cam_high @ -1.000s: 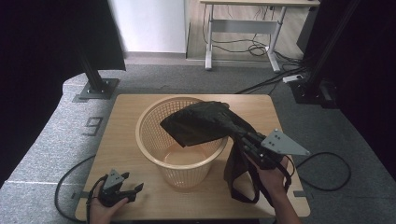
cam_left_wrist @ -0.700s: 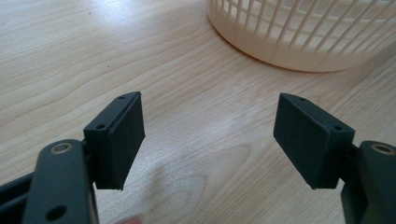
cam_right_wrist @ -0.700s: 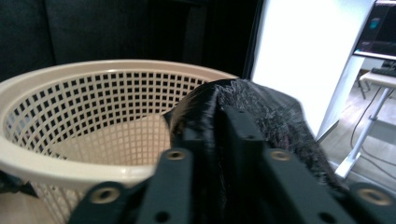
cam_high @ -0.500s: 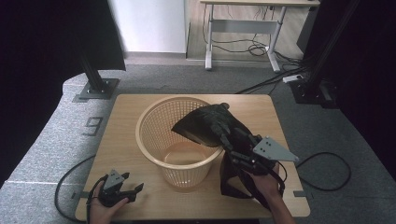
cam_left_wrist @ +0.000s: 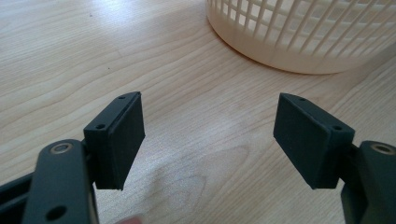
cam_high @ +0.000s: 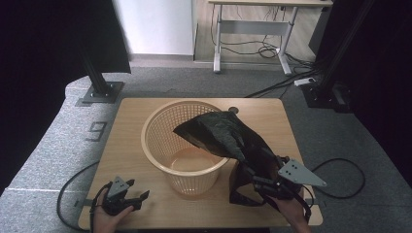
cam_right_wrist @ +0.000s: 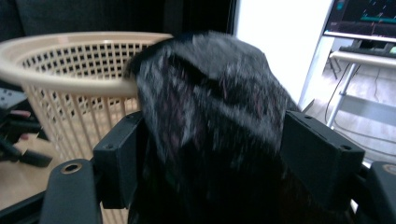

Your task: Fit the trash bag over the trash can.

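right gripper (cam_high: 265,187) jaws just opened wide, crumpled black cloth (cam_high: 218,133) loose between them, draped on beige plastic basket (cam_high: 160,145) rim at 3 o'clock | release looks done | left gripper (cam_high: 131,200) wide, empty

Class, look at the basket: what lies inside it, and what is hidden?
A black bag drapes over the basket's right rim, partly inside. The bare bottom shows beneath; the part under the bag is covered.

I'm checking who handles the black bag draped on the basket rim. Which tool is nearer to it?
Right. The right tool has the black bag between its open jaws; the left tool sits apart at the table's near left corner.
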